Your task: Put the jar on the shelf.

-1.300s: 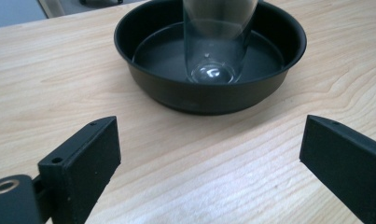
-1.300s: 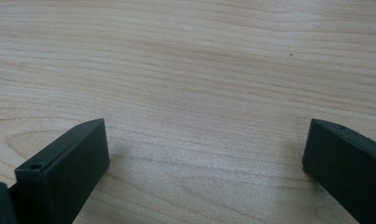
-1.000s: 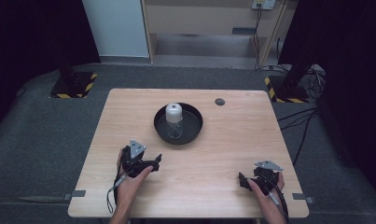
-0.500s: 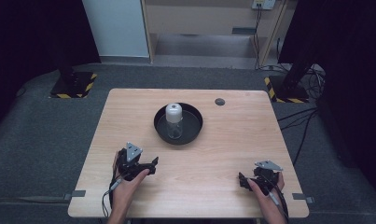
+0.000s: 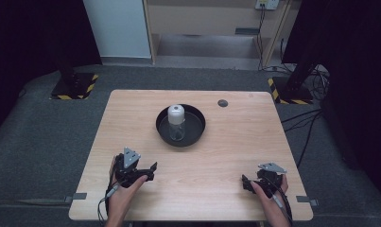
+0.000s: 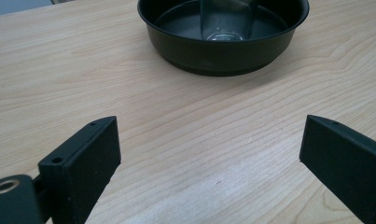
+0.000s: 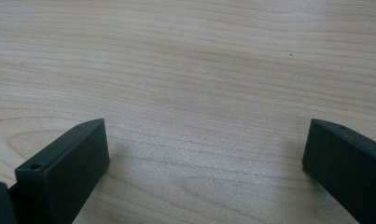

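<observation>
Left gripper: jaws wide apart, nothing between them, aimed at the bowl.
Right gripper: jaws spread, empty, over bare table.
Jar: upright inside the bowl, mid-table.
Risk: a low approach could bump the bowl's rim and topple the tall jar.

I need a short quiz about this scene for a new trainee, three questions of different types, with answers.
1. True or false: the clear bottle lies flat on the table.
2. What holds the bottle: A) black bowl, B) tray, C) box?
3. Are the left tool and right tool open or shut?

Key: 1. False, it stands upright. 2. A. 3. Both are open, with nothing between the jaws.
</observation>
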### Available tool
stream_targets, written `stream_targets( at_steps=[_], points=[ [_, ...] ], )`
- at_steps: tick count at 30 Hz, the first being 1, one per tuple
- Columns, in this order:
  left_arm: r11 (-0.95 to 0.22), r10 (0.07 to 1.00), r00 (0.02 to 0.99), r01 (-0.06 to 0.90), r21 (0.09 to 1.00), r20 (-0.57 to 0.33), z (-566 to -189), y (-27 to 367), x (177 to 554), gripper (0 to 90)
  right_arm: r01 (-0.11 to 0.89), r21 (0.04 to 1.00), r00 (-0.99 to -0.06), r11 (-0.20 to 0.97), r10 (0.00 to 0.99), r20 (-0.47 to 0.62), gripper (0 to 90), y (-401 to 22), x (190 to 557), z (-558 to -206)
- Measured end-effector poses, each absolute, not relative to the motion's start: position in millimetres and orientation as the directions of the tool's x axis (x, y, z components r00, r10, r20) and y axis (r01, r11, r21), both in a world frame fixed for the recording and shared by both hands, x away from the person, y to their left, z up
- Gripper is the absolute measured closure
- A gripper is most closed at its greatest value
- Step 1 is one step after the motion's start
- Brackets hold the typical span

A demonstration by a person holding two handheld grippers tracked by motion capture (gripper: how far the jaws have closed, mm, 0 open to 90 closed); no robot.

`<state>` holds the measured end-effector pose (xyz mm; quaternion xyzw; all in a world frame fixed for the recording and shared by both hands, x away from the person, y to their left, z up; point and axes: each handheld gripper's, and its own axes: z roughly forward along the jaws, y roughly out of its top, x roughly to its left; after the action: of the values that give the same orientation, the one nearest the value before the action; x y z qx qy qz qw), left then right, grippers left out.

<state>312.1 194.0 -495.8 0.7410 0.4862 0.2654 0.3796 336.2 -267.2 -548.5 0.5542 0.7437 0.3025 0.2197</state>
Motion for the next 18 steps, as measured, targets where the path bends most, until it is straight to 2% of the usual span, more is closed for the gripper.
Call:
stream_targets(
  at_steps=[18],
  points=[
    [-0.234, 0.938, 0.345, 0.567, 0.79, 0.031, -508.4, 217.6, 300.9, 4.0, 0.691, 0.693, -0.289, 0.203, 0.957, 0.008, 0.4, -267.2, 336.2, -548.5]
  ],
)
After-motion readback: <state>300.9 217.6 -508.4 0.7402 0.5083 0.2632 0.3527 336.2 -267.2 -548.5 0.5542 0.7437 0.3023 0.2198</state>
